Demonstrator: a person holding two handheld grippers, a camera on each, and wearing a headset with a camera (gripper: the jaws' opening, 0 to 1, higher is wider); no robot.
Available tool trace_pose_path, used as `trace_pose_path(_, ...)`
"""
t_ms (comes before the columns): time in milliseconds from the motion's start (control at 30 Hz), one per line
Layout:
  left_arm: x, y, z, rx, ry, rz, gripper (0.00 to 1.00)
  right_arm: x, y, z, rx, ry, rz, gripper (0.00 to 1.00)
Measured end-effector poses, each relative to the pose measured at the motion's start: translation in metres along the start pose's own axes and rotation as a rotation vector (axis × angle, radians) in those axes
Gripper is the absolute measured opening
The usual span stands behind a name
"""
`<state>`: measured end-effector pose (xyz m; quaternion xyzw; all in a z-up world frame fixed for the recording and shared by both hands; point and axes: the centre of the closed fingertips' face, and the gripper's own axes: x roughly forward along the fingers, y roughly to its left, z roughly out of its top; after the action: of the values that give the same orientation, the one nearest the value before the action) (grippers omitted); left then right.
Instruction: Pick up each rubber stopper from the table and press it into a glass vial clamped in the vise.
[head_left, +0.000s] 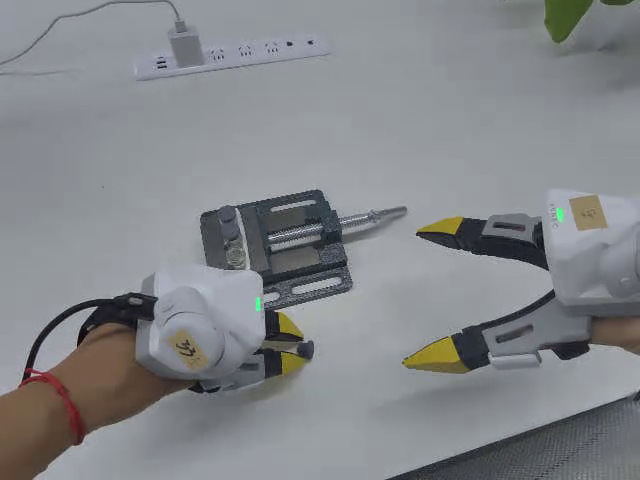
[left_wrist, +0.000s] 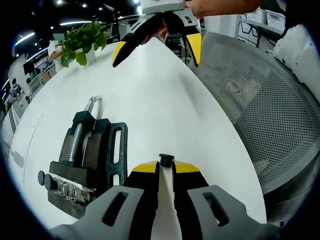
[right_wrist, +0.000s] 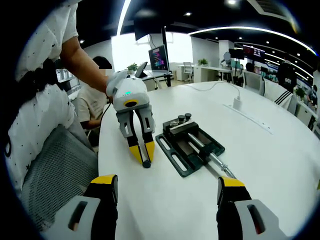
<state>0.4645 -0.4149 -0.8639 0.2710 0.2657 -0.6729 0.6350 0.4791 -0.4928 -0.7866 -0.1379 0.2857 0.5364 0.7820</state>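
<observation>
Stopper (left_wrist: 166, 160) step: picked, not yet seated.
Vise (head_left: 300, 215): just beyond left tips, well apart from right's.
Right gripper (head_left: 413, 296): wide open, empty.
Left gripper (head_left: 292, 345): closed on stopper at tips.
Vial (head_left: 236, 256): next, align over mouth, press down.

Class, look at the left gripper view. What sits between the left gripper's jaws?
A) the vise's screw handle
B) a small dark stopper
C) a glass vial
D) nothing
B: a stopper is pinched at the tips of the left gripper, whose jaws are closed on it.
</observation>
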Motion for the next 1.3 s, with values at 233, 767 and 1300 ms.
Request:
trace_pose_path(233,0.001,0.0,-0.001,0.0,0.0,0.001,0.06,0.001,-0.001,-0.002,0.003,0.003,0.001,0.8)
trace_pose_path(767,-0.004,0.004,0.005,-0.04,-0.045,0.048,0.05,0.006,0.006,0.003,0.004,0.0,0.011,0.78)
trace_pose_path(1300,-0.052,0.013,0.042,-0.201,-0.227,0.157,0.05,0.017,0.017,0.04,-0.038,-0.024,0.074,0.74)
